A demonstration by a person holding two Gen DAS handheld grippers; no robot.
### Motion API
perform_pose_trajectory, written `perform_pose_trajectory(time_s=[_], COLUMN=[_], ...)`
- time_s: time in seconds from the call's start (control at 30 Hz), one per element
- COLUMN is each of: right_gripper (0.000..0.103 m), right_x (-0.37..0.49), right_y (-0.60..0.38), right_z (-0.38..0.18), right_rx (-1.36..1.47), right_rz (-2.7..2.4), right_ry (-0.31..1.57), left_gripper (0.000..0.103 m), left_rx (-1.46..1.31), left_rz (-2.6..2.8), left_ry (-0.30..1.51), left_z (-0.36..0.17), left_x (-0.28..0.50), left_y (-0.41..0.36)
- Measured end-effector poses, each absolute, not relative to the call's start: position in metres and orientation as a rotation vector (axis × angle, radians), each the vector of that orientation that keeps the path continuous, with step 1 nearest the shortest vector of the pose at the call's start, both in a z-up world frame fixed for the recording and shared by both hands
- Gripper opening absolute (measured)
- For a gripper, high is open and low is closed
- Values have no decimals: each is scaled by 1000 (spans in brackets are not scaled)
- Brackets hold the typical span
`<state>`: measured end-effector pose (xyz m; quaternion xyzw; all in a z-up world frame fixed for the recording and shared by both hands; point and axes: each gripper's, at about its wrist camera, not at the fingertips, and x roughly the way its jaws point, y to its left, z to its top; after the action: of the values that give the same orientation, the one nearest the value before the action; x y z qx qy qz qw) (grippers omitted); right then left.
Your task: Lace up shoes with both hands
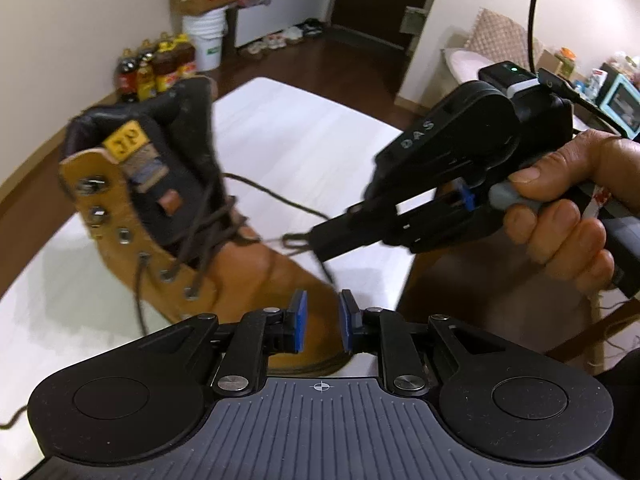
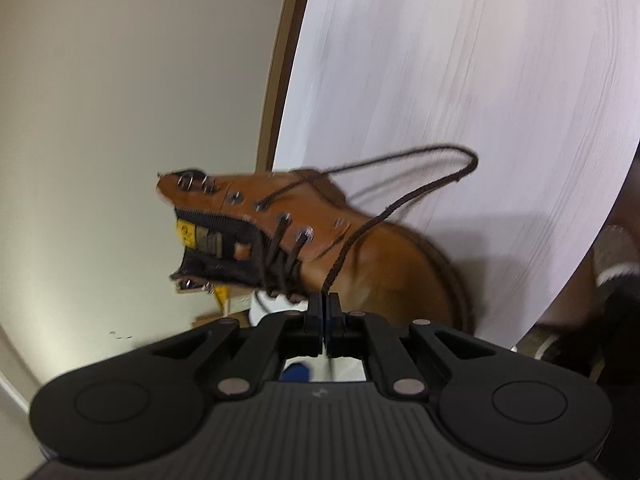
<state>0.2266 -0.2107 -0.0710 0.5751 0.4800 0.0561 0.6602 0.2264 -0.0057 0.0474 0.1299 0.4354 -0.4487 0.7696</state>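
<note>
Pinching the lace [image 2: 352, 240], right gripper [image 2: 325, 308] hides its blurred end.

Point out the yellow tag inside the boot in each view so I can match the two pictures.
Left wrist view: the yellow tag is upper left, at the top of the boot's tongue.
Right wrist view: the yellow tag is left of centre, inside the boot's opening.
Shared landmark: the metal lace hooks at the boot's top edge.

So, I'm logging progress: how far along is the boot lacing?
Done: lower eyelets of the boot are crossed. In hand: the right claw pinches the lace; the left claw is open, empty. Left: the upper eyelets are unthreaded, no knot.
</note>
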Motion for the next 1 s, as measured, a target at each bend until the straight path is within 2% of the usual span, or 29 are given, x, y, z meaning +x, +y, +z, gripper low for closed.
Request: perform_pose_trajectory(time_s=[0.2, 0.23, 0.27, 0.47, 0.6, 0.87, 1.0], right_gripper=[2, 2, 2, 3, 14, 13, 4], right_x=[223, 223, 222, 217, 216, 217, 216], right_y=[-207, -207, -208, -211, -210, -196, -192], right_z=[-74, -76, -76, -76, -84, -91, -89], right_rx=[1350, 1361, 1364, 1384, 1426, 1459, 1451], right_rz=[137, 137, 140, 151, 144, 190, 193], right_ry=[1088, 1087, 1087, 1095, 1142, 1189, 1174], left_gripper=[17, 14, 3, 2, 2, 2, 2], left_rx=[328, 334, 342, 382, 417, 431, 426], left_rz=[-968, -966, -967, -977, -972, -961, -971], left_ry=[946, 947, 945, 936, 943, 957, 959], left_z=[42, 41, 40, 41, 42, 41, 41], left_x=[222, 222, 222, 223, 221, 222, 222], left_y=[-12, -11, -11, -9, -5, 1, 4])
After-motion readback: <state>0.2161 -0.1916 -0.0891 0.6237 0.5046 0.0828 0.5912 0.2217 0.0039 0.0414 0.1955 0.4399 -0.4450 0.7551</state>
